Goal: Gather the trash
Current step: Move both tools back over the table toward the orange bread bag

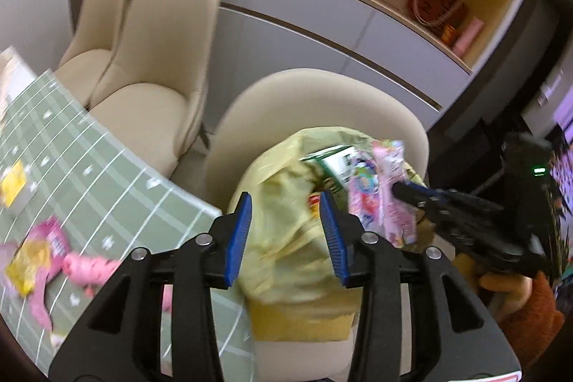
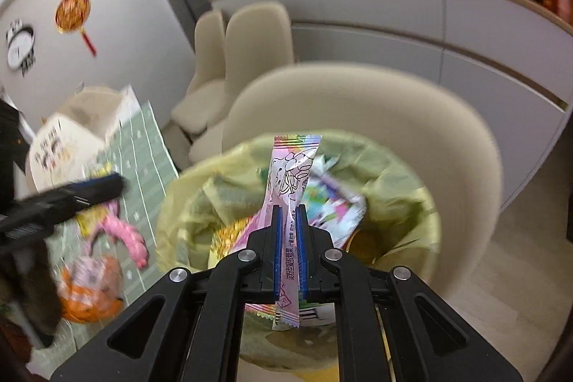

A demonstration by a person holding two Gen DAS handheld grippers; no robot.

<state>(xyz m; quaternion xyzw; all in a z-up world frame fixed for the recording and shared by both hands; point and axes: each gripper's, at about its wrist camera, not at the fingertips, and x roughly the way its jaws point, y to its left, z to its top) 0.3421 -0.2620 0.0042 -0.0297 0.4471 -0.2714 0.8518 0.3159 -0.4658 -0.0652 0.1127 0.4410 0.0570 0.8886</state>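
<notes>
The right gripper (image 2: 289, 224) is clamped on a pink candy wrapper (image 2: 292, 167), held directly above the yellow-lined trash bin (image 2: 172, 188) that stands on a cream chair (image 2: 465, 145). The left gripper (image 1: 284, 235) hangs over the bin's near edge, fingers apart with nothing between them; more wrappers (image 1: 46, 249) lie on the green table (image 1: 107, 160) left of the bin

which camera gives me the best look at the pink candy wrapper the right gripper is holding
The right wrist view: the pink candy wrapper stands sharp and centred, pinched by the right gripper above the yellow-lined bin. The left wrist view shows it only blurred, from the side.
</notes>
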